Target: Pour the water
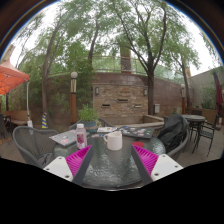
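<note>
Between the parted, empty fingers of the gripper, on a round glass patio table, stand a white mug and a pink-labelled, white-capped bottle; label unreadable.

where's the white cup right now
In the gripper view the white cup stands on the glass table, just ahead of the open fingers, with the bottle beside it.

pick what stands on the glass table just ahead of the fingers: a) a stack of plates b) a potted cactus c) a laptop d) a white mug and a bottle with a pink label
d: a white mug and a bottle with a pink label stand on the glass table just beyond the open gripper, with nothing held between its pink pads.
</note>
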The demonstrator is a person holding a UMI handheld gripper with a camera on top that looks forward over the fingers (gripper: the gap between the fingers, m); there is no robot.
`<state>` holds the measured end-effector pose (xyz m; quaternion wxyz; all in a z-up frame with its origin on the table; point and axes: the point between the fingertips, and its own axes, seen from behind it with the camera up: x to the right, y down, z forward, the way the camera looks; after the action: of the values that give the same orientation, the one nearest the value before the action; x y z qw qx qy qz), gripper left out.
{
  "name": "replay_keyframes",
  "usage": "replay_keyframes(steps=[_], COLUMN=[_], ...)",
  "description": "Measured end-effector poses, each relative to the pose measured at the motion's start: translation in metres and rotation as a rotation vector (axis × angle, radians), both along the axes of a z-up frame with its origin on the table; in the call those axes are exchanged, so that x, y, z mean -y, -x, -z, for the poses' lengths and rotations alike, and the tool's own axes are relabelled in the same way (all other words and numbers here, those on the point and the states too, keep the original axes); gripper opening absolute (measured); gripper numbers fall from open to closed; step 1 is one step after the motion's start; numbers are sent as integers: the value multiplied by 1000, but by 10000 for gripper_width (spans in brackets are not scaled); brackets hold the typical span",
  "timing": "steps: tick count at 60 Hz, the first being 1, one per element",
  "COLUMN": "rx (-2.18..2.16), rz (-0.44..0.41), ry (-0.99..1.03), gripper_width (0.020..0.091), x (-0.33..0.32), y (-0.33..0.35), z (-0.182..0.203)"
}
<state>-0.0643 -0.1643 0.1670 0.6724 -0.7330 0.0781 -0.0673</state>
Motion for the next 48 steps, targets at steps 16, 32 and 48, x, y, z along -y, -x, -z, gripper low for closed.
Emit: replay_keyframes(steps=[16, 32, 48], rx=[-18, 3, 60], rz=[-78, -142, -101], ry=[-37, -51, 0], gripper_width=[842, 840, 829], x=[-20, -133, -286], y=[25, 90, 137], z=[1, 7, 44])
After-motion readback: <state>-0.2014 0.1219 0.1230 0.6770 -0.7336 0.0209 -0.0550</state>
